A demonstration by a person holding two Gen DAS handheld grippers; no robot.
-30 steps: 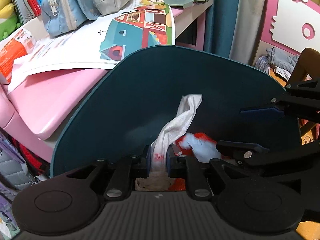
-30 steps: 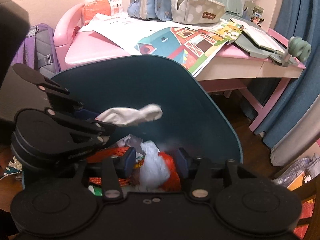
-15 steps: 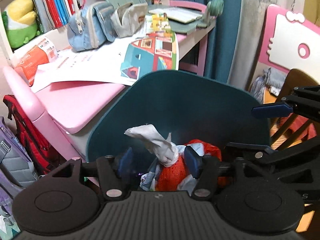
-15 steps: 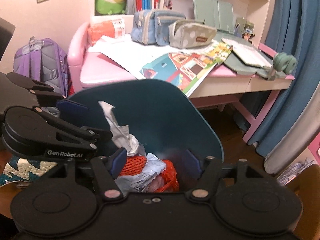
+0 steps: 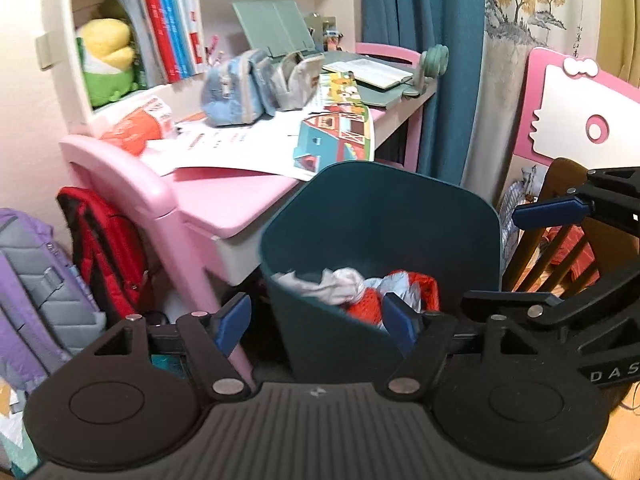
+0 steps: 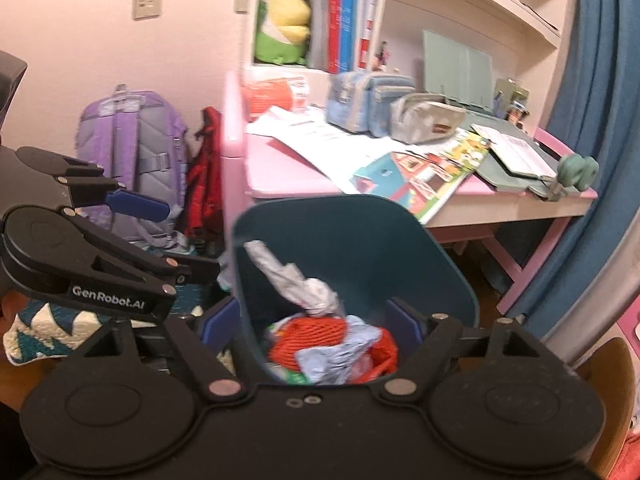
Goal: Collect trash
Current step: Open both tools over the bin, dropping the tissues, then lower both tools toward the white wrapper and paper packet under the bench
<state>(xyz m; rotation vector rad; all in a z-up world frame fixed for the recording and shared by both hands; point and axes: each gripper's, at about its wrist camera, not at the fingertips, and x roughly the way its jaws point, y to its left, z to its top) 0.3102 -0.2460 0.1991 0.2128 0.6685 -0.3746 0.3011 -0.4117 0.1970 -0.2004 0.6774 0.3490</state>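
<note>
A dark teal trash bin [image 5: 380, 216] [image 6: 360, 240] stands on the floor beside the pink desk. It holds a crumpled white tissue [image 5: 340, 284] [image 6: 296, 280], orange-red net trash [image 6: 308, 332] and light blue paper [image 6: 340, 348]. My left gripper [image 5: 316, 324] is open and empty, above the bin's near rim. My right gripper [image 6: 310, 324] is open and empty, also above the bin. Each gripper shows in the other's view, the right one in the left wrist view [image 5: 560, 216], the left one in the right wrist view [image 6: 132, 204].
A pink desk [image 5: 224, 196] carries papers, a picture sheet [image 5: 336, 140], pencil cases [image 6: 368, 104] and an orange tissue pack [image 6: 276, 92]. A purple backpack [image 6: 132, 152] and a red bag [image 5: 108, 248] hang at the left. A wooden chair [image 5: 560, 240] and blue curtain [image 6: 592, 160] stand at the right.
My left gripper opened and let go of the white tissue, which now lies in the bin. My right gripper opened over its trash too. Both grippers pulled back and up from the bin.
</note>
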